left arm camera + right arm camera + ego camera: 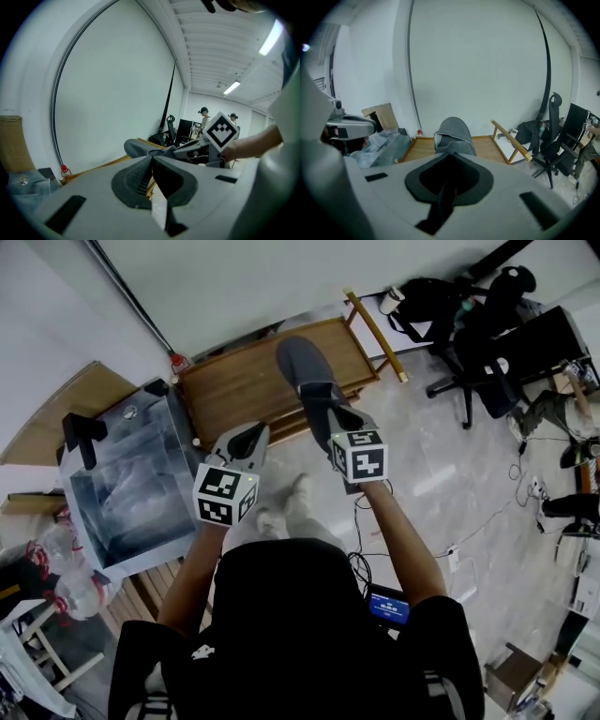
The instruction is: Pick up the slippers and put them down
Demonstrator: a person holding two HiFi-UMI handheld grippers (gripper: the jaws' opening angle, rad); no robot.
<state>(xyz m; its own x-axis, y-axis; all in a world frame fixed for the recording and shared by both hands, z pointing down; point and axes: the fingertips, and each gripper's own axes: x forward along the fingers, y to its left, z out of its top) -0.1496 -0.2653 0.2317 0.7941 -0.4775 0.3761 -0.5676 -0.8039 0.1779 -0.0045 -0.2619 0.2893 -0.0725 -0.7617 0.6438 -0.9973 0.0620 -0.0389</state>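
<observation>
Right gripper view is showing the grey slipper (453, 133) pinched in the right gripper (449, 164). The jaws are clamping its near end and the toe is pointing away toward the wall. Head view is putting that slipper (302, 367) up in the air, hanging over the wooden platform (234, 381) and touching nothing but the gripper (325, 409).

It is looking like a soft, light thing: a fabric upper over a sole that probably bends. Held by one end like this it is likely to sag or swing, not slip. The stiffer rim of the sole, or the edge of the foot opening, is looking like the safer place to hold.

Alongside it, the left gripper (249, 437) is carrying nothing. Left gripper view is showing its jaws (151, 164) pressed together with no object between them, and the slipper (139, 147) floating just beyond.

How much material the right jaws are actually biting is hard to make out, since the dark pads and the gripper's own body are covering the spot. No second slipper is showing in any view.
</observation>
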